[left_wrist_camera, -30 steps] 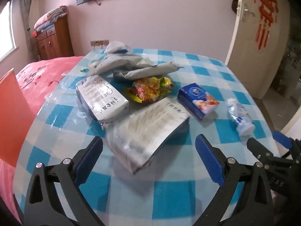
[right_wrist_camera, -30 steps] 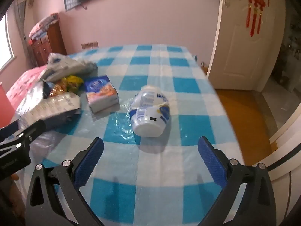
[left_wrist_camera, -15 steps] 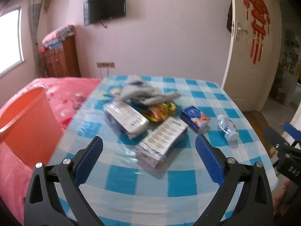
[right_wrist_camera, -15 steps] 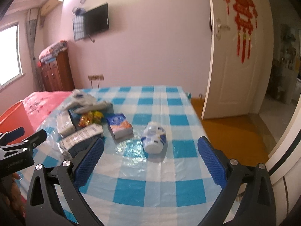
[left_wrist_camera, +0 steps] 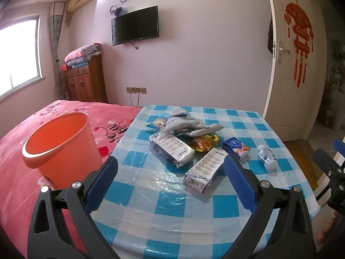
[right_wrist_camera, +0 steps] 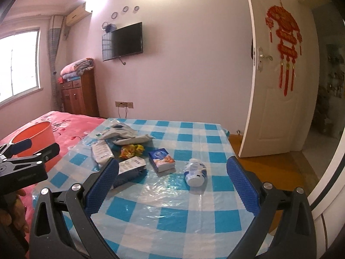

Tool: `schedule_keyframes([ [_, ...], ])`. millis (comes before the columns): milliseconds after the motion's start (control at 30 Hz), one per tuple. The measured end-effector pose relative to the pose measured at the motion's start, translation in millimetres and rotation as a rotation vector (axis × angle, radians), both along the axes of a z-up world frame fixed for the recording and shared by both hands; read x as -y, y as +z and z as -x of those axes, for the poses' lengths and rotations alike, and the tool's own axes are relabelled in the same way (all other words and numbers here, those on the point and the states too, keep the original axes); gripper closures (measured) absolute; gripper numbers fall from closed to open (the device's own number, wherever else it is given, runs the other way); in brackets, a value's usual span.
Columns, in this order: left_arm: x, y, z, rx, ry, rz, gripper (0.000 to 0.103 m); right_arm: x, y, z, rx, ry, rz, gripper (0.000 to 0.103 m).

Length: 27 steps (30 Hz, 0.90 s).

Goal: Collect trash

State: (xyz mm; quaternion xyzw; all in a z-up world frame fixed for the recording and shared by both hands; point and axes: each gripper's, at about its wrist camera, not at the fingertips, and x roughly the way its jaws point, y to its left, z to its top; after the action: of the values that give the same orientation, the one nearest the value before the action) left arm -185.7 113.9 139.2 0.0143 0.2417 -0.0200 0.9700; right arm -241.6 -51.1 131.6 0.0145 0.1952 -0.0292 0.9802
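Note:
Trash lies on the blue checked table [left_wrist_camera: 168, 207]: two silver packets [left_wrist_camera: 206, 170] [left_wrist_camera: 171, 149], a grey crumpled bag [left_wrist_camera: 185, 124], a yellow-red wrapper [left_wrist_camera: 203, 142], a blue carton [left_wrist_camera: 236, 147] and a small white bottle [left_wrist_camera: 266, 156]. An orange bin [left_wrist_camera: 60, 146] stands on the red bed at the left. My left gripper [left_wrist_camera: 170, 183] is open and empty, held back above the table's near edge. My right gripper [right_wrist_camera: 171, 181] is open and empty too, with the white bottle [right_wrist_camera: 195, 171] and blue carton [right_wrist_camera: 161, 156] ahead of it.
A red bed [left_wrist_camera: 19, 185] borders the table's left side. A white door [right_wrist_camera: 278, 99] stands open at the right over a wooden floor [right_wrist_camera: 258, 168]. A wooden cabinet [left_wrist_camera: 86, 82] and wall TV [left_wrist_camera: 135, 28] are at the back.
Both grippers have pulled back and up from the table, so the trash looks smaller and farther. The orange bin has come fully into the left view. Both stay open.

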Motion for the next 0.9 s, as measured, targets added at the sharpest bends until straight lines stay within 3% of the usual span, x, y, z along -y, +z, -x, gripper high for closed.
schedule_keyframes([
  [500, -4.9, 8.4, 11.4, 0.037, 0.023, -0.018, 0.004, -20.4, 4.4, 11.8, 0.001, 0.034, 0.023, 0.004],
  [900, 1.6, 1.6, 7.1, 0.016, 0.031, -0.036, 0.004, -14.0, 3.9, 9.1, -0.005, 0.054, 0.006, 0.004],
])
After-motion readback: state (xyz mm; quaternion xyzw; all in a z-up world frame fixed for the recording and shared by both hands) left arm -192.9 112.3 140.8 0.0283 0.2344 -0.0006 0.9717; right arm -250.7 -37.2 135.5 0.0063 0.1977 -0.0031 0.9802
